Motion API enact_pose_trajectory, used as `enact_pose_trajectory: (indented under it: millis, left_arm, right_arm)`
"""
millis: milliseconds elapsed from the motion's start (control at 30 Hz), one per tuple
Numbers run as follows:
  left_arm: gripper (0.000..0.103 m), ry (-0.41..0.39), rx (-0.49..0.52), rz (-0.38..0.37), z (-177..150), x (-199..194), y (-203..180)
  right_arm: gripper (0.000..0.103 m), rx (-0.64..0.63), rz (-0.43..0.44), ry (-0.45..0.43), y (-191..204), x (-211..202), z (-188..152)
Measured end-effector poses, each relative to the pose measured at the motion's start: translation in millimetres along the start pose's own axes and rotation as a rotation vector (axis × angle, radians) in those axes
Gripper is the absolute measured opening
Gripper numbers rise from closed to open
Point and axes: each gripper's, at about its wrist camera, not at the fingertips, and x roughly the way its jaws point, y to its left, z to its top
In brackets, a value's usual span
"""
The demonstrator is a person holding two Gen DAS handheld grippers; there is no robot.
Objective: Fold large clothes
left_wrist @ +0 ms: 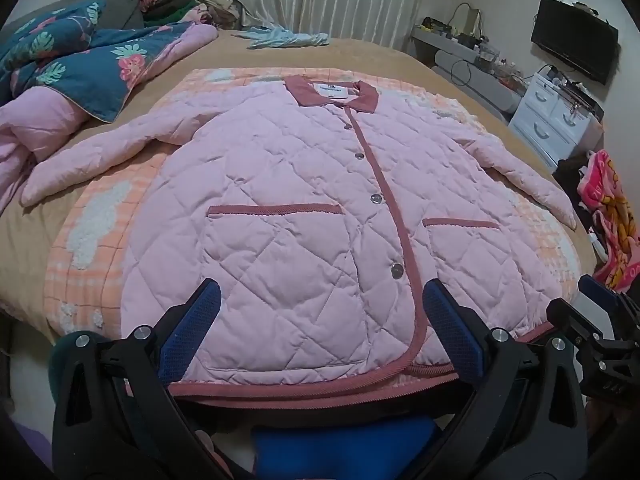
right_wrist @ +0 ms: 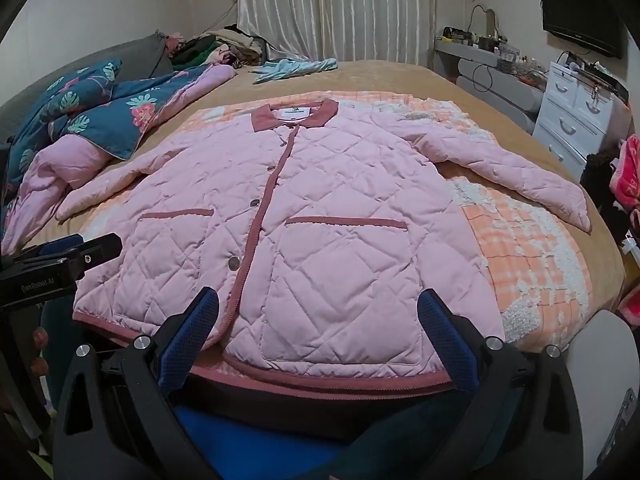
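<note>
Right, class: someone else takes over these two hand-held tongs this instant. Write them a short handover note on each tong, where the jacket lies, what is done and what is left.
Left tongs: wide open, empty, hovering over the hem on the jacket's left half.
Right tongs: wide open, empty, over the hem below the right pocket.
Pink quilted jacket: flat, front up, buttoned, on the orange checked blanket on the bed; collar at the far end, both sleeves spread out to the sides.
Done: jacket laid out and smoothed.
Left: all folding. No fold is made yet; probably start by bringing the sleeves in.
</note>
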Motion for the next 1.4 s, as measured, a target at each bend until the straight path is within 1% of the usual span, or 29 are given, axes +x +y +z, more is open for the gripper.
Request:
enact_pose_trajectory:
  millis: [1400]
  left_arm:
    - [0.095,-0.005,-0.001,-0.006,1.6,-3.0,3.3]
  right_arm:
    - [0.099,0.0,-0.003,0.006,0.3,1.4,1.1]
